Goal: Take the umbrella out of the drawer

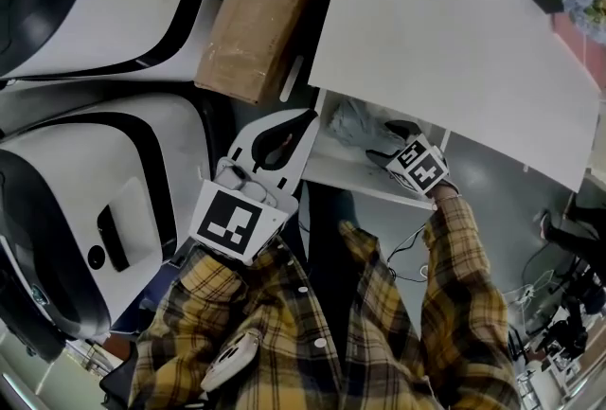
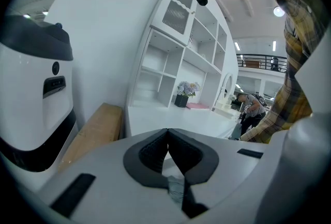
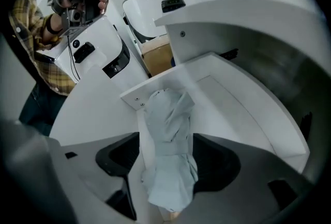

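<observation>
Our right claw (image 3: 170, 162) stood released, jaws wide either side of the umbrella (image 3: 168, 130), which lay in the open white drawer (image 3: 243, 109). We judged it light, soft and slippery, best gripped across its firmer middle. It looked folded, pale grey-blue, its fabric loose. Our left claw (image 2: 167, 151) was clenched, empty.
</observation>
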Demonstrator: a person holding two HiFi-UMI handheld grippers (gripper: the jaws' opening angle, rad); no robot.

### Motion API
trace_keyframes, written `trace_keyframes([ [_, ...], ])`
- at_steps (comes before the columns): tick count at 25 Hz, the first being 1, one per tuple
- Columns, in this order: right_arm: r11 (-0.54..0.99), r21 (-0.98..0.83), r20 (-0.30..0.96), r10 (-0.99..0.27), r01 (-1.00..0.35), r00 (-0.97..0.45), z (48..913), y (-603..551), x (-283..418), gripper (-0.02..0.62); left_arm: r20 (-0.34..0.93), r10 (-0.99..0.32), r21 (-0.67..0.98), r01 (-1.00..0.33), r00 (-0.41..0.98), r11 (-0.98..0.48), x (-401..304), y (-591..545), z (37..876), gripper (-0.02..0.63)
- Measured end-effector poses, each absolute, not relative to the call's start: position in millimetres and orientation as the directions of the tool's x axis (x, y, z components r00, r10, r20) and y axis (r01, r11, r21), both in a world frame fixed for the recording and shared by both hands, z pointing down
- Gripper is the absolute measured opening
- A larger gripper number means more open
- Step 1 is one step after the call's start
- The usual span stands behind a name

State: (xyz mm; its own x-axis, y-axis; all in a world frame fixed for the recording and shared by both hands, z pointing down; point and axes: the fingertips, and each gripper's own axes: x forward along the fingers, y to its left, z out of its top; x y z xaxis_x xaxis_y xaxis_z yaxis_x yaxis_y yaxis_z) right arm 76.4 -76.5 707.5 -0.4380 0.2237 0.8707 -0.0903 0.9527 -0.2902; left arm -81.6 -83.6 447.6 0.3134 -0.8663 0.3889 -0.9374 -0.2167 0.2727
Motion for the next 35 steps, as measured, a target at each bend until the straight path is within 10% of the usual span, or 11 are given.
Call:
trace_keyframes([
  [35, 0.969, -0.247, 0.947, 0.243, 0.012, -0.211, 778.1, -64.5, 79.1, 0.321, 0.421, -0.865, 0.267, -0.949, 0.272, -0.169, -89.1, -63.8, 462.2, 0.020],
])
